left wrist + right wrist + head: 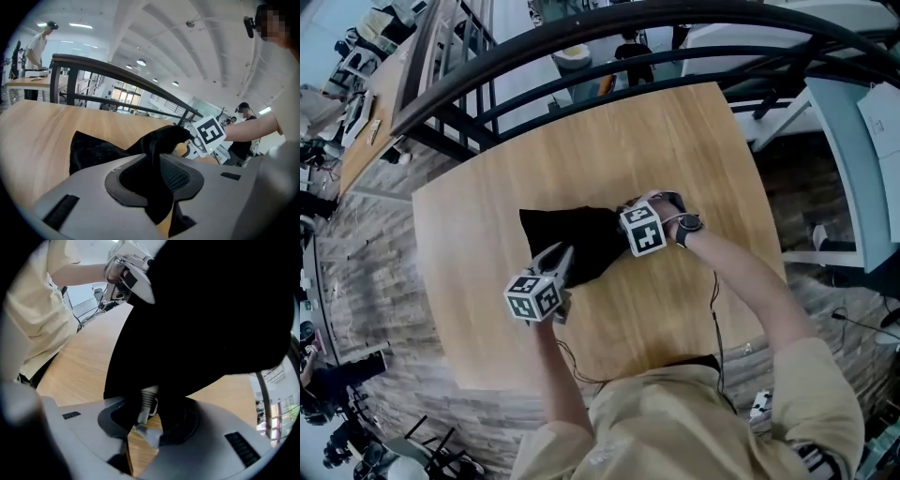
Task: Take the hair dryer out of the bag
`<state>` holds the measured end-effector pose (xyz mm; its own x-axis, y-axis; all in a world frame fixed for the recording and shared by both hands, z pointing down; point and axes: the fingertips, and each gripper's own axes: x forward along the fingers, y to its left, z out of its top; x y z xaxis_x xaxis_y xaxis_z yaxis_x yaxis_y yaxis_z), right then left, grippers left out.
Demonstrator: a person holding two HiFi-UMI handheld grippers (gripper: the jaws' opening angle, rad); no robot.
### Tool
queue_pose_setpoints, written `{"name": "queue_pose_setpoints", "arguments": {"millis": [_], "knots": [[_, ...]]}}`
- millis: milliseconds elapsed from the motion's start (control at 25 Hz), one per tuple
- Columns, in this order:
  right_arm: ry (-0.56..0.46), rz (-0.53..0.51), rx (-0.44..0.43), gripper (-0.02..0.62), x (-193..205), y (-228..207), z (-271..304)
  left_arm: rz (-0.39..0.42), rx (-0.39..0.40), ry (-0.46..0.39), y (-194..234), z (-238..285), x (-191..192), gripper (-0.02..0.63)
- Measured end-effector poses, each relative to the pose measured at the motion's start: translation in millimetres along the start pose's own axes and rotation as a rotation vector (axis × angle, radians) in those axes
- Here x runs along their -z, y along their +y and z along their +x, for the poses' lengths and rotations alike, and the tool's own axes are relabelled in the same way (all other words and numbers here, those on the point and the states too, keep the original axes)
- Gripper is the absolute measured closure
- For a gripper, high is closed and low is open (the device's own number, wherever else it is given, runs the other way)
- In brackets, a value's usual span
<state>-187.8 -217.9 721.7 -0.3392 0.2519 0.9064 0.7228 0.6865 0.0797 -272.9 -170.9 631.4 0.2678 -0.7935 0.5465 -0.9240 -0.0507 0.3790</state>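
Hair dryer (147, 405) mostly hidden in black bag (581, 239) on the wooden table (675, 141).
I see only a white ribbed bit of it poking out under the bag. My left gripper (157, 176) has its fingers squeezed on a fold of bag cloth. My right gripper (145, 430) has its fingers part way apart, with that white bit and some cloth between them.

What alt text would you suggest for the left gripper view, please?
The left hand-held gripper pinches a fold of a black bag lying on a wooden table. At the bag's raised far end is the right hand-held gripper, with a dark railing behind.
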Motion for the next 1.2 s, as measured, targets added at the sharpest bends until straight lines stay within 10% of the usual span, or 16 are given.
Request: {"name": "queue_pose_setpoints", "arguments": {"millis": [120, 440, 840, 1200], "knots": [[-0.048, 0.044, 0.076, 0.494, -0.1, 2.1, -8.8, -0.014, 0.002, -0.005, 1.3, -1.6, -2.6, 0.364], [-0.109, 0.115, 0.133, 0.500, -8.0, 20.3, -47.0, -0.117, 0.135, -0.020, -8.2, -8.8, 10.9, 0.179], [-0.243, 0.180, 0.219, 0.589, -40.1, 6.5, -147.5, -0.170, 0.155, -0.037, -11.3, -9.4, 31.2, 0.166], [-0.016, 0.332, 0.106, 0.588, 26.0, 58.1, -95.0, -0.060, 0.119, 0.042, -25.4, -5.0, 45.1, 0.166]]}}
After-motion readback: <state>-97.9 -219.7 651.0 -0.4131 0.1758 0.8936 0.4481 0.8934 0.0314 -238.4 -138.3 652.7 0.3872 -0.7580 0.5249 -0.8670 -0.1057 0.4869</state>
